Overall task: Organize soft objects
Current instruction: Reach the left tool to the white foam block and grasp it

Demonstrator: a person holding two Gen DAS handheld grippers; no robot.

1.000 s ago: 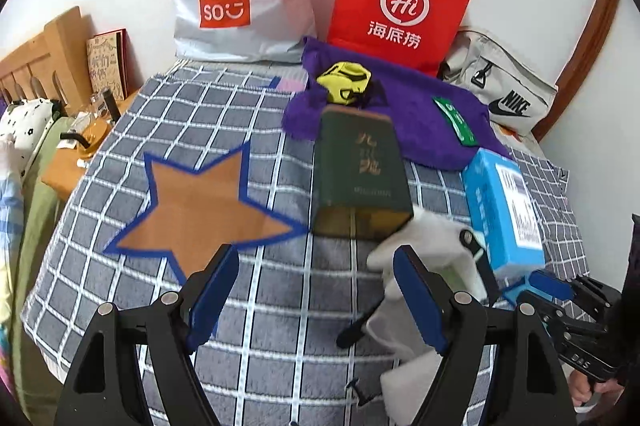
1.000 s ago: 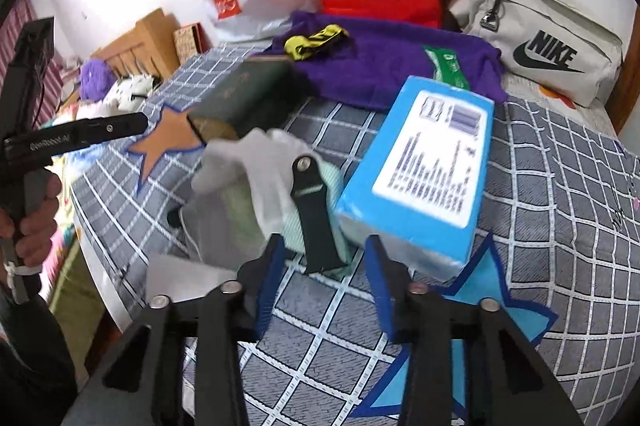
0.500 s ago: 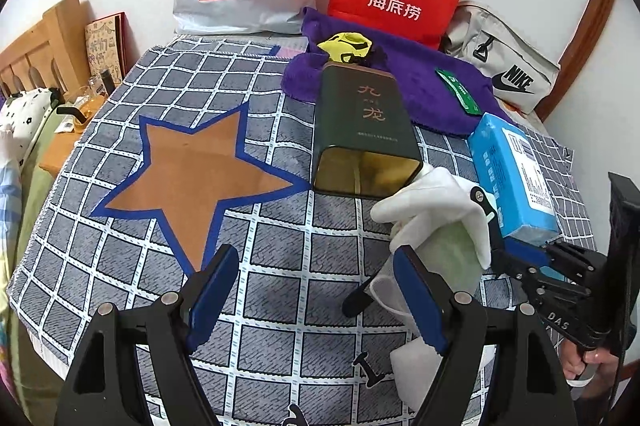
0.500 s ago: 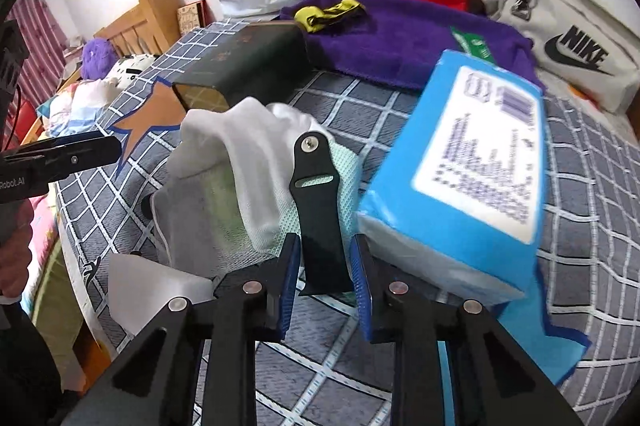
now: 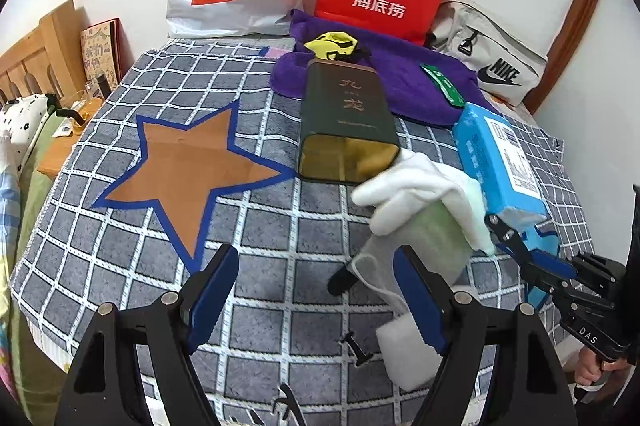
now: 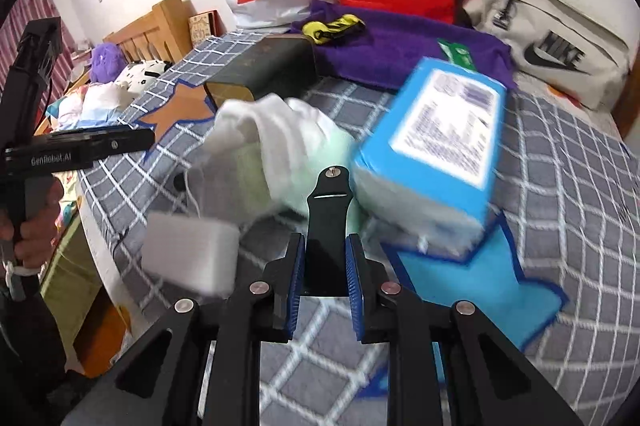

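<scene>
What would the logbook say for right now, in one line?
right gripper: shut on black strap | left gripper: open, holding nothing | white cloth: on checked blanket beside blue pack

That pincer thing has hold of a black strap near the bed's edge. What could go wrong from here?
The right tool pinches only the black strap, so it may slip out. The white cloth and pale green pouch look bunched against the strap and might drag along. The white block sits at the bed's edge and could fall.
</scene>
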